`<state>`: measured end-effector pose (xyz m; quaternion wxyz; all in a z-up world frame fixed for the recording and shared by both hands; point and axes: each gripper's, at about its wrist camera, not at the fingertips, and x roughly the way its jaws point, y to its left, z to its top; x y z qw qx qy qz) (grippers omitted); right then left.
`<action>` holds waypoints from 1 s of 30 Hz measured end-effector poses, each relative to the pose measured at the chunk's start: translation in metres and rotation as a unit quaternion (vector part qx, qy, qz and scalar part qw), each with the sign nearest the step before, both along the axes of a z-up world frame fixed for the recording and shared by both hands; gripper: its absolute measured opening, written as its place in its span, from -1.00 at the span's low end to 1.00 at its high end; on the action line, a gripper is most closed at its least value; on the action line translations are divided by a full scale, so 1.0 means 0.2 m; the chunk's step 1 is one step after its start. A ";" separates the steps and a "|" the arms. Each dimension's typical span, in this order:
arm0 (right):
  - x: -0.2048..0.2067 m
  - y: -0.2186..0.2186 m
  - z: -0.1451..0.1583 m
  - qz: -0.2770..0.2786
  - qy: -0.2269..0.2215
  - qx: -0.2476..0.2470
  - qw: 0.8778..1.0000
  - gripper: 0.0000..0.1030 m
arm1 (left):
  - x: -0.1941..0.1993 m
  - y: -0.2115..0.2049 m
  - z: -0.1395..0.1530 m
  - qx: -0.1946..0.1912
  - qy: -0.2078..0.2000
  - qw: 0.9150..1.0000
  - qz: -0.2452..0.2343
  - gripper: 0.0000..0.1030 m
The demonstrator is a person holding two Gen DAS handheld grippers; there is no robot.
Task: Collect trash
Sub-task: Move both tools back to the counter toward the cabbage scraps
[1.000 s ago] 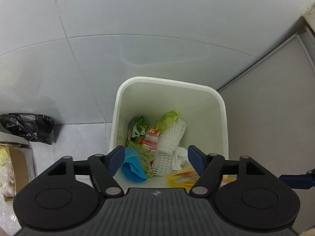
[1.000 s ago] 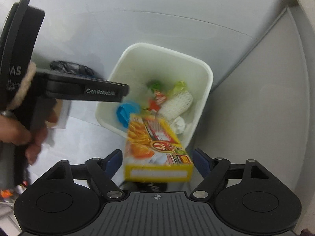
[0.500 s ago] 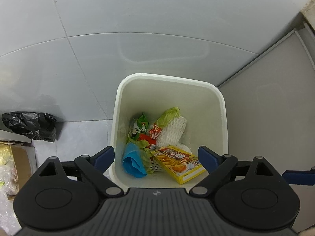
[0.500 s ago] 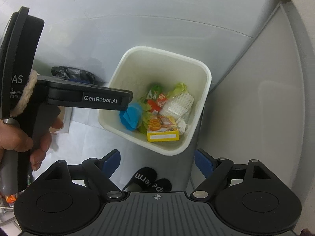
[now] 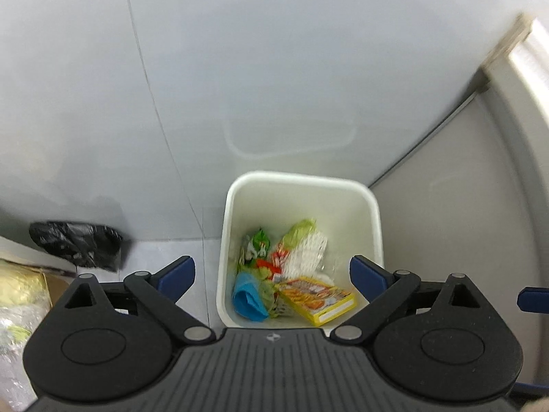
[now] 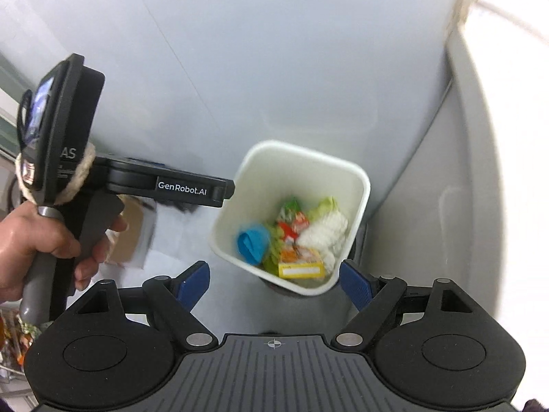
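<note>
A white square bin [image 5: 302, 180] [image 6: 357, 175] stands on the floor in a corner. Inside lie a yellow snack box [image 5: 317, 298] [image 6: 302, 264], a blue wrapper [image 5: 247, 297] [image 6: 252, 242], white foam netting [image 5: 307, 250] [image 6: 326, 230] and green and red packets [image 5: 259, 243]. My left gripper [image 5: 272, 274] hangs above the bin, its jaws opening wide with nothing between them. In the right wrist view its body [image 6: 164, 185] juts in from the left, held by a hand [image 6: 41, 240]. My right gripper [image 6: 274, 279] is open and empty, high over the bin's near rim.
A crumpled black bag [image 5: 79, 243] lies on the floor left of the bin. A cardboard box [image 5: 51, 285] with pale wrapping sits at the far left. A grey panel [image 5: 446, 233] and a white wall edge [image 6: 497, 137] close in the right side.
The yellow snack box dropped from between the right gripper's fingers into the bin. Both grippers rose, so the bin looks smaller. The left jaws spread wider.
</note>
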<state>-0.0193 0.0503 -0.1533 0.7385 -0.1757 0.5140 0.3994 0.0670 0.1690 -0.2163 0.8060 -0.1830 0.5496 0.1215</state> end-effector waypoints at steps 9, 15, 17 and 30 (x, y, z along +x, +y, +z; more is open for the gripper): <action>-0.07 -0.30 0.29 -0.014 -0.090 0.053 0.994 0.74 | 0.00 -0.14 0.31 0.005 -0.066 0.998 -0.020 0.98; -0.03 -0.62 0.37 -0.076 -0.143 0.058 0.985 0.81 | 0.07 -0.33 0.47 0.013 -0.100 0.992 -0.069 0.98; -0.01 -0.74 0.38 -0.097 -0.163 0.049 0.981 0.83 | 0.09 -0.41 0.53 0.015 -0.115 0.989 -0.088 0.98; 0.15 -1.52 0.33 -0.173 -0.252 -0.057 0.950 0.84 | 0.30 -1.24 0.59 0.037 -0.125 0.959 -0.252 0.98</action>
